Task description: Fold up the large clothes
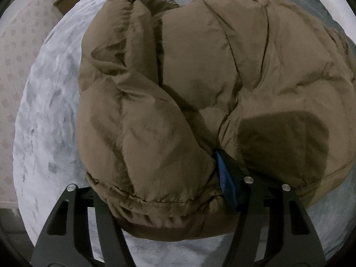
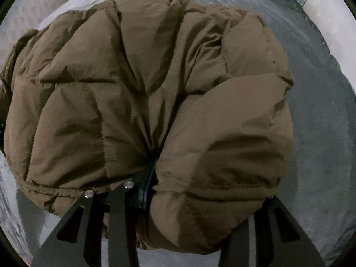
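Pale grey patterned bedding [image 1: 51, 102] lies under everything you are working over. Your left gripper [image 1: 160, 198] has its black fingers [image 1: 231, 178] clamped on the near hem of the puffy brown quilted jacket [image 1: 200, 77], a thick roll of padding bunched between them, with a blue pad showing on the right-hand finger. Your right gripper [image 2: 200, 191] likewise bites a fat fold of the same jacket's [image 2: 138, 84] near edge, its left-hand finger [image 2: 142, 184] pressed into a deep crease. Beyond both grips the jacket mounds up on the bedding, folded over itself. Past the jacket's far left corner, a brown cardboard box [image 1: 69, 0] sits on the pinkish patterned floor [image 1: 20, 51].
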`<action>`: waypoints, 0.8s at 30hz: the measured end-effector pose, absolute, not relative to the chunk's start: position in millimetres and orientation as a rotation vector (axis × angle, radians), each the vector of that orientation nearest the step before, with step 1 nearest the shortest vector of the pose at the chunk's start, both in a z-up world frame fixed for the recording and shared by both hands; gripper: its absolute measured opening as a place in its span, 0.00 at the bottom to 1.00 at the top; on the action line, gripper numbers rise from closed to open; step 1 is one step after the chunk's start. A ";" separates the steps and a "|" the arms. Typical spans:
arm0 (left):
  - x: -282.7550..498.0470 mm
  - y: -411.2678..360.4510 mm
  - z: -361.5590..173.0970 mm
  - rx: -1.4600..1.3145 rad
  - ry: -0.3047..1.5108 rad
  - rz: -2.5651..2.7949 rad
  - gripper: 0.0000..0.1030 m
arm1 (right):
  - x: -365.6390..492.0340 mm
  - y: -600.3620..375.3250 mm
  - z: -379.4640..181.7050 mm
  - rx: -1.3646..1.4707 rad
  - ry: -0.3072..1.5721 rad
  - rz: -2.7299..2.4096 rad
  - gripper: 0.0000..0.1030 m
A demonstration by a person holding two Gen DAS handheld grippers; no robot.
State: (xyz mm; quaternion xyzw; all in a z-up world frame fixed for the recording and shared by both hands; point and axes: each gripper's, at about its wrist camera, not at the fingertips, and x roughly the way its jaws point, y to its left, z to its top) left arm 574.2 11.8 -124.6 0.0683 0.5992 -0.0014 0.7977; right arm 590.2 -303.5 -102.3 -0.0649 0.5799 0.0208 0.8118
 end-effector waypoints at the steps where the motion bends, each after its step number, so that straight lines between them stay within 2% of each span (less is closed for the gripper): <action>1: 575.0 10.0 -124.0 0.152 1.286 -0.001 0.61 | 586.8 -297.1 -101.4 -0.145 1.238 0.041 0.37; 19: 570.0 1.7 -119.9 0.192 1.273 0.010 0.60 | 586.7 -275.2 -113.9 -0.189 1.240 0.026 0.37; 22: 566.6 -5.8 -114.0 0.232 1.253 0.032 0.54 | 585.9 -269.6 -113.3 -0.224 1.230 0.022 0.35; 24: 564.3 -12.4 -110.9 0.267 1.233 0.050 0.46 | 582.1 -265.5 -111.3 -0.252 1.215 0.019 0.33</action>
